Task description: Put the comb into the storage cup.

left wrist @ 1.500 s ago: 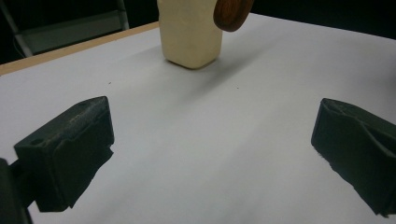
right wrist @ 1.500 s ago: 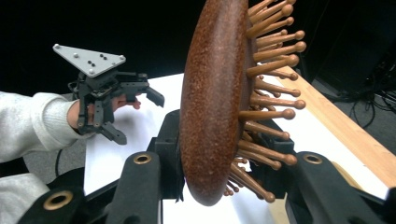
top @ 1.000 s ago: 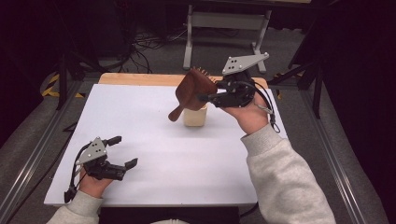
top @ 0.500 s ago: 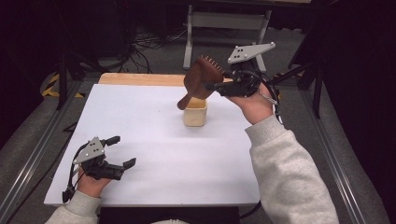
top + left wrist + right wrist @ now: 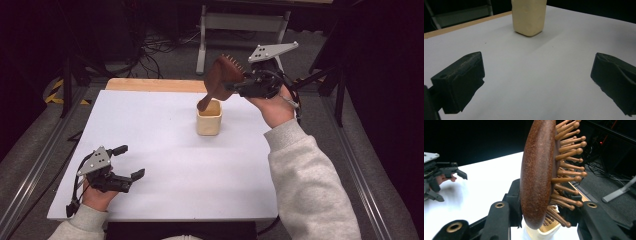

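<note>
1. The left gripper (image 5: 131, 162) is resting near the white table's (image 5: 160, 150) front edge, well apart from the cream square plastic cup (image 5: 209, 118), jaws wide and empty.
2. The right gripper (image 5: 231, 86) is clamping the brown wooden paddle hairbrush (image 5: 220, 80), handle tip dipping into the cup; lowering and release are probably left.

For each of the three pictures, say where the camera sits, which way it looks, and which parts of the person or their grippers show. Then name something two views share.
High view: above the person's side, looking forward and down on the table; both forearms, left gripper, right gripper.
Left gripper view: on the left gripper, looking low across the table at the cream cup; its open jaws show.
Right gripper view: on the right gripper, facing the clamped hairbrush.
Shared: the cup, in every view.
</note>
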